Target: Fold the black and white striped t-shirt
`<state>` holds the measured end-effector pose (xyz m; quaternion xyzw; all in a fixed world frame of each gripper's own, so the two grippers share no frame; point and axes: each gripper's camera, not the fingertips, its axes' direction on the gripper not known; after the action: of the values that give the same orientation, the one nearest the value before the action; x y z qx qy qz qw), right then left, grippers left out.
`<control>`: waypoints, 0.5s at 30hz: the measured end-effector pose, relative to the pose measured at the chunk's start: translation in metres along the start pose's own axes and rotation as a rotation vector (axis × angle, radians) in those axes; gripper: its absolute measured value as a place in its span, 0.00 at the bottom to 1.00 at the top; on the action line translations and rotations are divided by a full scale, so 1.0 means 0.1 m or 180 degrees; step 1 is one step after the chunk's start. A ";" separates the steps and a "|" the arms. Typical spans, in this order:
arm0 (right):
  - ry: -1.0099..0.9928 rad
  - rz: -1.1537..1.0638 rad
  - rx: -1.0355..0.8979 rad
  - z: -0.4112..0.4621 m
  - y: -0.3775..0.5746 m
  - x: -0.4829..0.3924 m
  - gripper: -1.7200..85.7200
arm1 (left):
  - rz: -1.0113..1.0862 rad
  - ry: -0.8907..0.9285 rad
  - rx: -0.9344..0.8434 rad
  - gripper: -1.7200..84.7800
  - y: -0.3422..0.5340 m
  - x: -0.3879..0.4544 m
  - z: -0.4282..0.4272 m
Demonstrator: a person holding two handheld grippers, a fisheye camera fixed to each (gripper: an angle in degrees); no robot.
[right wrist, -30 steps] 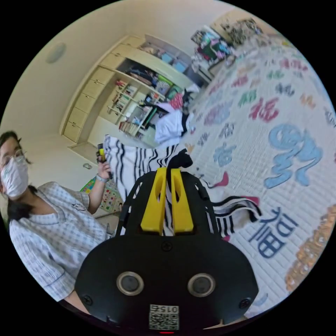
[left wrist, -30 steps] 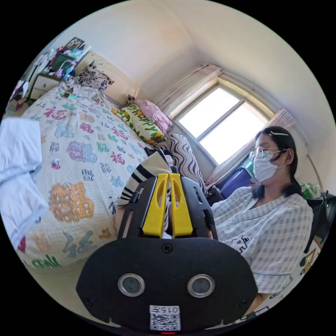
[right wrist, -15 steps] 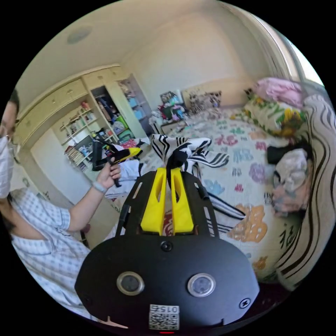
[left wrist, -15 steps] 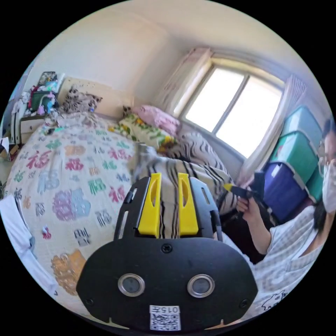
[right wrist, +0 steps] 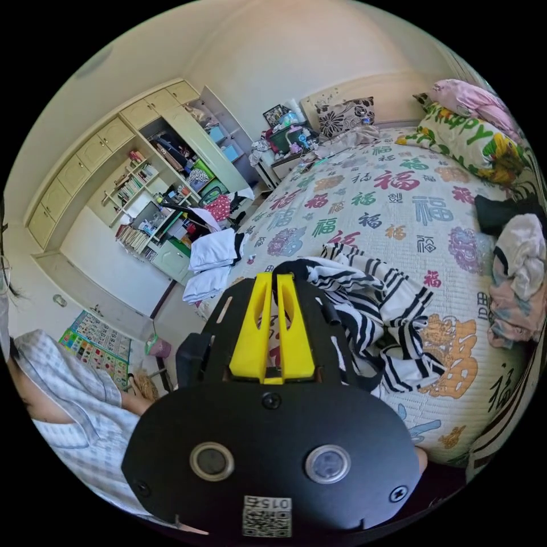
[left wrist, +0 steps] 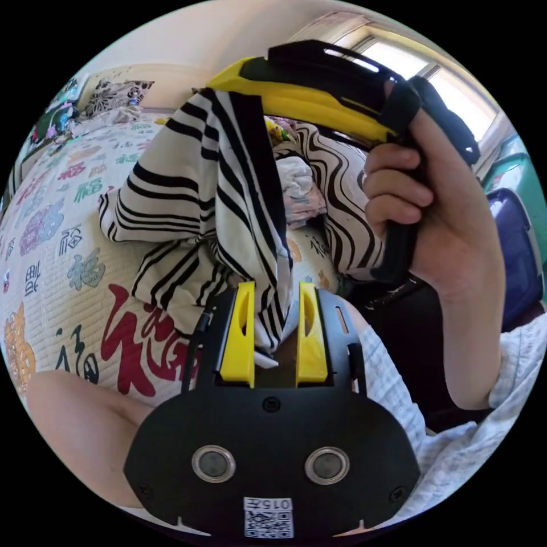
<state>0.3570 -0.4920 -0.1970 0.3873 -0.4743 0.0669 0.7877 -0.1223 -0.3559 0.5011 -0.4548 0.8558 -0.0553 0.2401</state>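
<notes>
Left gripper view showed the bed [left wrist: 51,188] with its quilt of big colored signs across the left side. On it, in the middle of the frame, hung and lay the black and white striped t-shirt [left wrist: 188,194]. Its top edge was pinched in the right gripper [left wrist: 228,85], up at the top center, held by a hand [left wrist: 450,228] on the right side. From there the shirt dropped down to the left gripper [left wrist: 276,296] at the bottom center. That gripper's yellow jaws stood apart, and a fold of the shirt hung in the gap between them without being squeezed.

Right gripper view showed the same bed [right wrist: 399,199] filling the right half of the frame. The striped t-shirt [right wrist: 382,307] lay bunched on the quilt, just right of center. One edge of it ran up to the tips of the right gripper [right wrist: 273,279], whose jaws were closed tight on the cloth. A pile of clothes [right wrist: 515,273] sat at the right edge. White folded clothes [right wrist: 213,262] lay on the bed's left edge.
</notes>
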 end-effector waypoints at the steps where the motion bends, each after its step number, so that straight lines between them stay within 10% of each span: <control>1: 0.0019 -0.0023 -0.0004 0.00 -0.03 -0.03 0.02 | -0.0001 -0.0082 0.0078 0.14 -0.07 0.05 0.04; 15: 0.0095 -0.0198 -0.0154 -0.15 -0.12 -0.22 0.02 | 0.0021 -0.0074 0.0091 0.02 -0.45 -0.90 -1.31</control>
<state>0.3607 -0.4844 -0.2247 0.3817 -0.4518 0.0367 0.8055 -0.1069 -0.3255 0.6631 -0.4491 0.8536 -0.0615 0.2567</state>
